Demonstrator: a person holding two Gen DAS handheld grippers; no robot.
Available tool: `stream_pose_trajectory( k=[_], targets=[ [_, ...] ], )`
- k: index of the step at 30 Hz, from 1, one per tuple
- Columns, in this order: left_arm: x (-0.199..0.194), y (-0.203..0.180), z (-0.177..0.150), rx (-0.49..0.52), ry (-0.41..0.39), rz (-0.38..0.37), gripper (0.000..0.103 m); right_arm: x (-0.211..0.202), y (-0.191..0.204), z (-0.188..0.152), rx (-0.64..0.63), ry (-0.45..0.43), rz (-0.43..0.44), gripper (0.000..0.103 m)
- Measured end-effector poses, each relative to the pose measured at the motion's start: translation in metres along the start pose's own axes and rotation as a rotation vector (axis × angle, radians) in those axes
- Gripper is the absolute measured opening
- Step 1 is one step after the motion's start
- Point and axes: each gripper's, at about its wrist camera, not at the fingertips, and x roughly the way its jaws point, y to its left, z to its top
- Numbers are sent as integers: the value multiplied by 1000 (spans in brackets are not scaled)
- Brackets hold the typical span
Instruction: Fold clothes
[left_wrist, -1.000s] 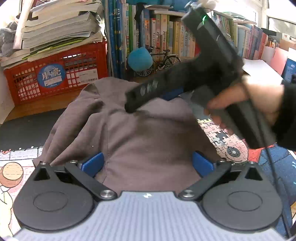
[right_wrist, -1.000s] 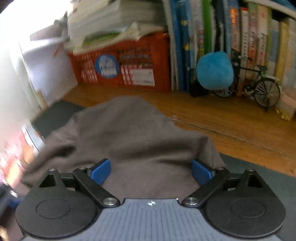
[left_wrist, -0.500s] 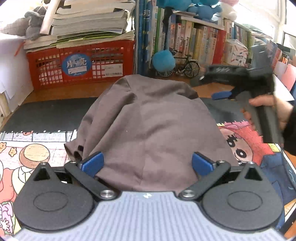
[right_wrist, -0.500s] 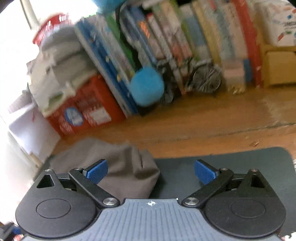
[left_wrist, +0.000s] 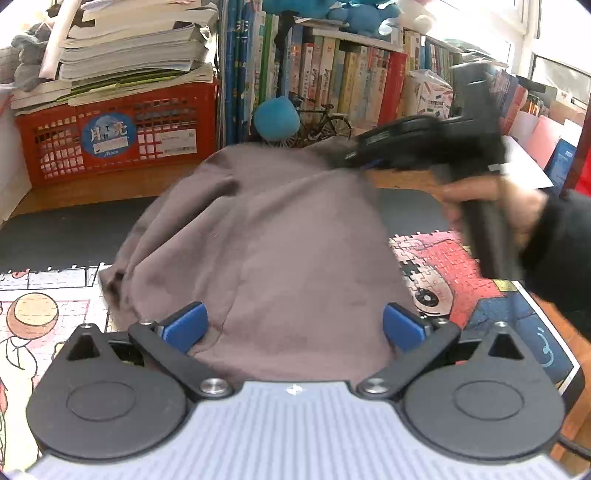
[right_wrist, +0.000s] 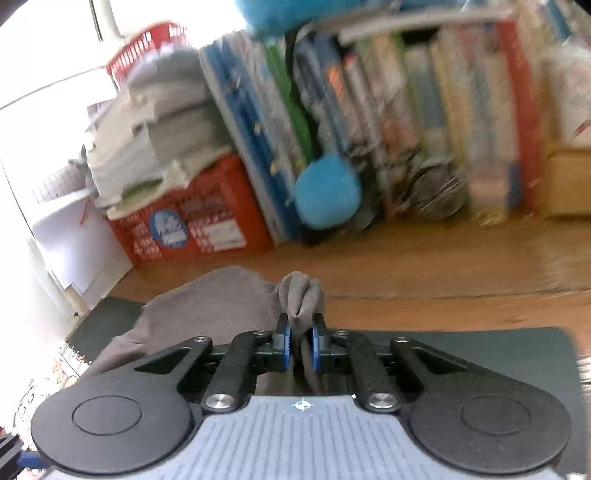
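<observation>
The left tool (left_wrist: 293, 325) stood spread wide at the near hem of the brown garment (left_wrist: 273, 251), its blue pads (left_wrist: 184, 326) clear of the cloth and clamping nothing. The garment lay heaped mid-worktop, part on the jigsaw mat (left_wrist: 461, 266) and part on the dark mat (left_wrist: 66, 236). At its far corner, toward one o'clock, the right tool (right_wrist: 300, 341) was closing, and a bunched tuft of that cloth sat pinched between its pads.

The step in hand looked like the first fold: one corner seized, the near hem not yet. Next, probably, the left tool would need to bite the hem so both could lift and lay cloth over.

Open room lay at nine o'clock on the dark mat. Far off, at eleven and twelve, the red crate (left_wrist: 114, 140) and the books (left_wrist: 332, 77) closed the worktop's back edge.
</observation>
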Motion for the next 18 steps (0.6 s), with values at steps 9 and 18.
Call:
stream_pose_trajectory(
  k=[9,18],
  targets=[
    [5,-16,12,75,42,97,102,-142,-40,-64,34,-24,-197,13],
    [7,-52,13,98,72,196,102,-188,-27,-104,-43,-64,-328,66]
  ],
)
